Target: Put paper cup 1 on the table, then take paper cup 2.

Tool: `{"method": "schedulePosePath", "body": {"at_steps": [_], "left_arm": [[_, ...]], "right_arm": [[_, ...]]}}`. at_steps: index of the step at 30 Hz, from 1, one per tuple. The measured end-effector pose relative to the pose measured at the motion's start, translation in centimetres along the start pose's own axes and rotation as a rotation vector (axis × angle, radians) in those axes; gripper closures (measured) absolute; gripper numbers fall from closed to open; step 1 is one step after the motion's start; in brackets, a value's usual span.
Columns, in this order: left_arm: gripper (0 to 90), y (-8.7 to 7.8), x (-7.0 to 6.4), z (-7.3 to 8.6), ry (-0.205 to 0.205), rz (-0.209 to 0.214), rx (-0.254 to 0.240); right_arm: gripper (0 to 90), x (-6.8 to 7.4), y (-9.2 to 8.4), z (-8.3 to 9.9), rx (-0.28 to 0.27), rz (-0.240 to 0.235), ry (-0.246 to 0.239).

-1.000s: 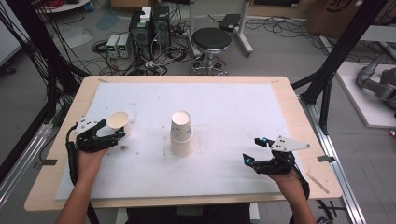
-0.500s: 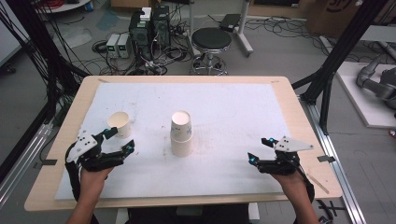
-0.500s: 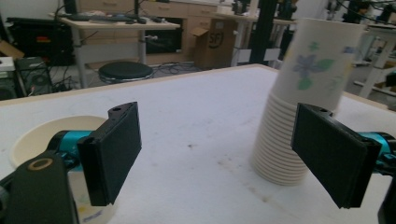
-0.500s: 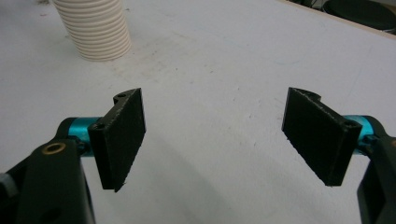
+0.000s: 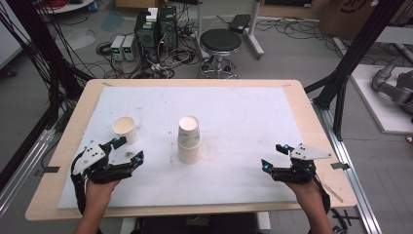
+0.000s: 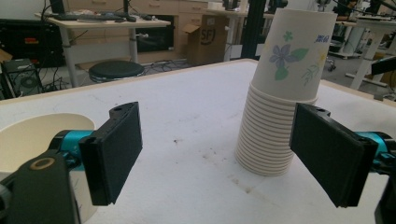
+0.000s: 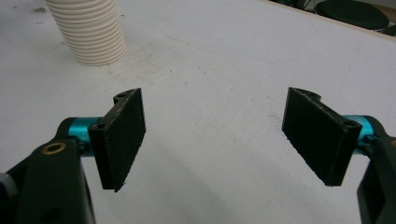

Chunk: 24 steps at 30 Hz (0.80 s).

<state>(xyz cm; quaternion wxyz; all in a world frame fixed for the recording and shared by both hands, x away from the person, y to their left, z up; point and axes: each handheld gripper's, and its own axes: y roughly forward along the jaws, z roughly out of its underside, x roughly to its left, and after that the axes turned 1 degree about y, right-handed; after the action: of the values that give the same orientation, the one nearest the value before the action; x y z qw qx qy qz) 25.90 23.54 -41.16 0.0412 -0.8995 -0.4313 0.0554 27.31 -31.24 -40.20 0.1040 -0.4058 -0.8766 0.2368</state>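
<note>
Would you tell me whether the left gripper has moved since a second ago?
Yes: the left gripper pulled back toward the table's near edge, away from the single white paper cup.

A fixed high camera looks forward and down over the whole white-covered table [image 5: 243, 112]. Two low cameras ride the grippers, close to the tabletop. All three views share the stack of paper cups [image 5: 189, 139] [image 6: 280, 98] [image 7: 88, 30].

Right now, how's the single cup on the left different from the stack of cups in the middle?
The single cup stands mouth up, open top showing; the stack of cups sits upside down, bases up. The single cup is short and alone; the stack is taller, many nested rims. The single cup is nearer the left gripper. Both are pale paper cups on the white mat.
</note>
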Motion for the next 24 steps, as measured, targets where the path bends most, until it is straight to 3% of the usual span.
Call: {"method": "schedulePosePath", "body": {"at_steps": [13,18,24], "left_arm": [[17.2,0.78,-0.34,-0.22,-0.003,0.042,0.002],[17.2,0.69,-0.56,-0.08,0.001,0.047,0.014],[16.9,0.57,-0.89,-0.40,-0.006,0.086,0.002]], "right_arm": [[22.2,-0.04,-0.28,0.11,-0.009,0.012,-0.003],[22.2,0.12,0.13,0.14,-0.010,-0.006,-0.005],[22.1,0.43,0.48,-0.08,-0.020,-0.027,-0.011]]}}
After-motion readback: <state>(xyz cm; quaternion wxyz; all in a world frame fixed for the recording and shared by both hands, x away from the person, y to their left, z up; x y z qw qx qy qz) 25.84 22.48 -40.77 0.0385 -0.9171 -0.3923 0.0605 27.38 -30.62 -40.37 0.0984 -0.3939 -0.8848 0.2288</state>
